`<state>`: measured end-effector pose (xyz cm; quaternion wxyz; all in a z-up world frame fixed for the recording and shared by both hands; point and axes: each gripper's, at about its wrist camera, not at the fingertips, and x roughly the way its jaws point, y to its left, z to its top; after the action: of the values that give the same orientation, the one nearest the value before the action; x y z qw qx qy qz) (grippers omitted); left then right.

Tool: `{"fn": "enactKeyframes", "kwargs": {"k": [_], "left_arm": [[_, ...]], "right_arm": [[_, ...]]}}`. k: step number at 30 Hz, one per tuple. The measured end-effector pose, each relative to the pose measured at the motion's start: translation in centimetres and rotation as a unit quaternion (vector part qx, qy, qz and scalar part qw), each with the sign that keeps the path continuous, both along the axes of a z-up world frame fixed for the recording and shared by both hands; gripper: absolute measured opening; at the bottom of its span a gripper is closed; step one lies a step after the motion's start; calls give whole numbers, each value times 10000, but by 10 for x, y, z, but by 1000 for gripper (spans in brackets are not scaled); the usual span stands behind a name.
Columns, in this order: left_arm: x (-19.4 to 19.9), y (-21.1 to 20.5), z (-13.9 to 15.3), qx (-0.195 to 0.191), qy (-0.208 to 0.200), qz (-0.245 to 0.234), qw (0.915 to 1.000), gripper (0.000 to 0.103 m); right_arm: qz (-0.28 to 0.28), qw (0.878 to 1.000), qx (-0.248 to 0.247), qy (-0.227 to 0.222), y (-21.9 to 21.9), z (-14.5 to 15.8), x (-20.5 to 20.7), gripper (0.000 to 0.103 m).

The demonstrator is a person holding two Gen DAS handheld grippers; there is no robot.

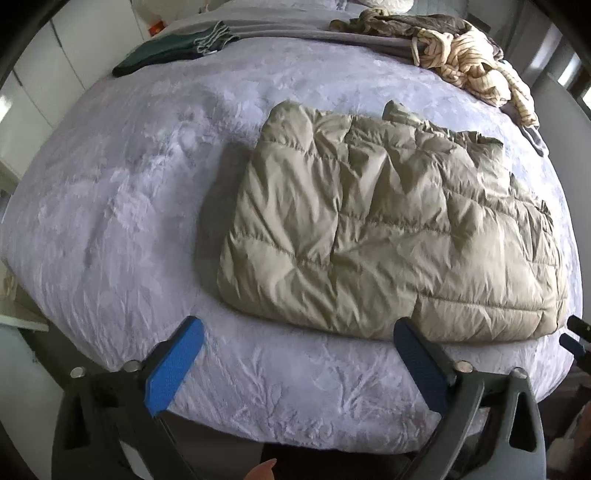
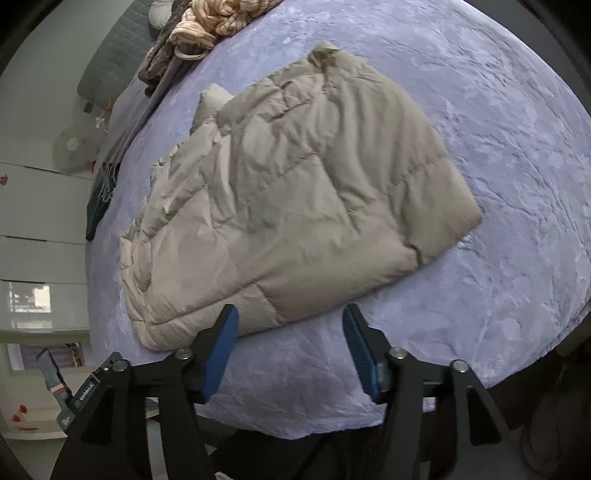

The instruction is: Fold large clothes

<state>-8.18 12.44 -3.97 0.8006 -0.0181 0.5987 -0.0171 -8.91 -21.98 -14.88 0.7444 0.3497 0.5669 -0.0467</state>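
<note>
A beige quilted puffer jacket (image 1: 384, 229) lies folded into a rough rectangle on the lilac bedspread (image 1: 129, 192). It also shows in the right wrist view (image 2: 295, 206). My left gripper (image 1: 299, 328) is open and empty, hovering just short of the jacket's near edge, with its right fingertip close to that edge. My right gripper (image 2: 290, 317) is open and empty, just short of the jacket's near edge at its other end. A bit of the right gripper (image 1: 574, 332) shows at the right edge of the left wrist view.
A heap of striped and brown clothes (image 1: 461, 51) lies at the far side of the bed, also in the right wrist view (image 2: 207, 26). A folded dark green garment (image 1: 166, 51) lies at the far left. The bedspread's near edge (image 1: 295, 435) drops off below the grippers. White cabinets (image 2: 40, 221) stand beside the bed.
</note>
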Motion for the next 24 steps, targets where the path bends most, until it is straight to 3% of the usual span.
{"fn": "enactKeyframes", "kwargs": {"k": [3, 6, 9, 12, 13, 18, 24], "left_arm": [[15, 4, 1, -66, -27, -124, 9999, 103], [33, 10, 1, -136, 16, -285, 9995, 103], [51, 17, 0, -145, 31, -456, 9989, 103], [69, 22, -5, -133, 67, -615, 9980, 103], [73, 24, -6, -141, 80, -637, 9978, 103], [95, 31, -15, -263, 178, -731, 9968, 103], [106, 25, -36, -156, 491, -847, 9951, 103]], "right_arm": [[21, 10000, -56, -66, 13, 2, 16, 79], [12, 9999, -16, -98, 30, 4, 32, 80], [113, 9999, -13, -130, 51, 5, 51, 92], [158, 9997, -33, -198, 68, 7, 69, 94], [194, 9996, -39, -223, 74, 7, 76, 102], [541, 9977, -264, -312, 111, 12, 107, 103], [795, 9962, -328, 164, 131, -2, 128, 103]]}}
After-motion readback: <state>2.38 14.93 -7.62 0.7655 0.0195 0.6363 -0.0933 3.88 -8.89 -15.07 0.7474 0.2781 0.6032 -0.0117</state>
